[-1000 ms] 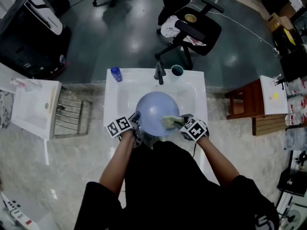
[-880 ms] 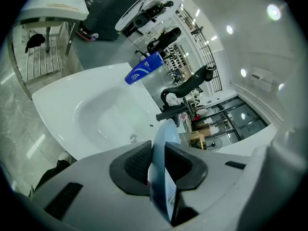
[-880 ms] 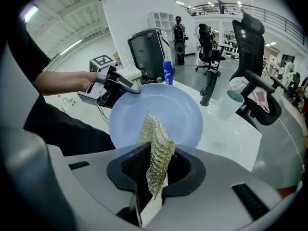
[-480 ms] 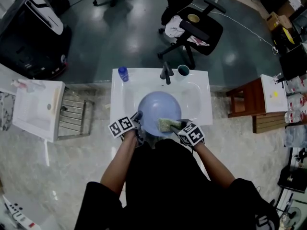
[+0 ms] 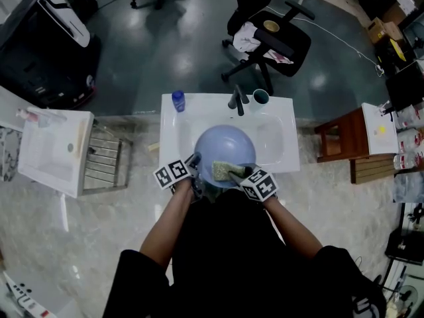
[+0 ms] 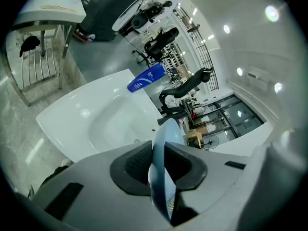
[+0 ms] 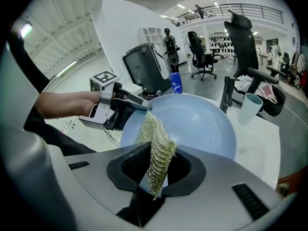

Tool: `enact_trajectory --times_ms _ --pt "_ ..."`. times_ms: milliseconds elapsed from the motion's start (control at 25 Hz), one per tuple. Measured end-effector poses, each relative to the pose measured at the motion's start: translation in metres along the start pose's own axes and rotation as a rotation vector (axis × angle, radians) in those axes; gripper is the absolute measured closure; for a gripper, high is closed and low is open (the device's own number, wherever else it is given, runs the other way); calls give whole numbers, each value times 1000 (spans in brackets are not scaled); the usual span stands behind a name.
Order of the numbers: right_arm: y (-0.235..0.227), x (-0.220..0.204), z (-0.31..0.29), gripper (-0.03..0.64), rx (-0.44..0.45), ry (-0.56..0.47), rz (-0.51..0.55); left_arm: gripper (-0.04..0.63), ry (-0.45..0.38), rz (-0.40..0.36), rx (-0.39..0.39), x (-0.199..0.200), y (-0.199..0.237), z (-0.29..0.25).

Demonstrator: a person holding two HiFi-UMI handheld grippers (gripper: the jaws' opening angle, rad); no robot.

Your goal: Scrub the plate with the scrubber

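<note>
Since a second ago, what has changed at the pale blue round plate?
The right gripper slid the yellow-green mesh scrubber leftward across the pale blue round plate, toward the left gripper. Unchanged: left gripper clamps the plate's rim, right holds the scrubber.

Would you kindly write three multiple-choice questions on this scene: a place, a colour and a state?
1. The plate is coloured: A) white B) pale blue C) red
2. Where is the blue bottle? A) sink's far left corner B) sink's far right corner C) on the plate
3. The right hand-held gripper is: A) open B) shut on the scrubber C) shut on the plate
Answers: 1 B: pale blue in every view. 2 A: it stands left of the tap. 3 B: its pads pinch the scrubber.
</note>
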State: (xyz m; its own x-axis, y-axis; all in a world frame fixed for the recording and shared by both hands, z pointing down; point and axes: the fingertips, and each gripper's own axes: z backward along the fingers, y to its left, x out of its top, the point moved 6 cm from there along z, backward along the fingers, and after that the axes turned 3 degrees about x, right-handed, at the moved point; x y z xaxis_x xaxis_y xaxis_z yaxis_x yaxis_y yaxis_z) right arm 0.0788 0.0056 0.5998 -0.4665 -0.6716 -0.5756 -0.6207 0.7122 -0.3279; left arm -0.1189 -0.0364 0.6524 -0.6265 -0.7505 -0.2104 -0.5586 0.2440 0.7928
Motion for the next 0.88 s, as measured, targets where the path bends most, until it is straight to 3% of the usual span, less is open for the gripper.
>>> enact_trajectory --times_ms 160,440,880 --pt "9 9 -11 549 8 -12 -10 538 -1 0 7 1 4 6" --pt "12 24 -20 549 39 -73 -147 538 0 18 -29 -4 -5 14" --pt "3 25 -26 549 46 -103 -273 541 36 -55 -40 -8 -6 19"
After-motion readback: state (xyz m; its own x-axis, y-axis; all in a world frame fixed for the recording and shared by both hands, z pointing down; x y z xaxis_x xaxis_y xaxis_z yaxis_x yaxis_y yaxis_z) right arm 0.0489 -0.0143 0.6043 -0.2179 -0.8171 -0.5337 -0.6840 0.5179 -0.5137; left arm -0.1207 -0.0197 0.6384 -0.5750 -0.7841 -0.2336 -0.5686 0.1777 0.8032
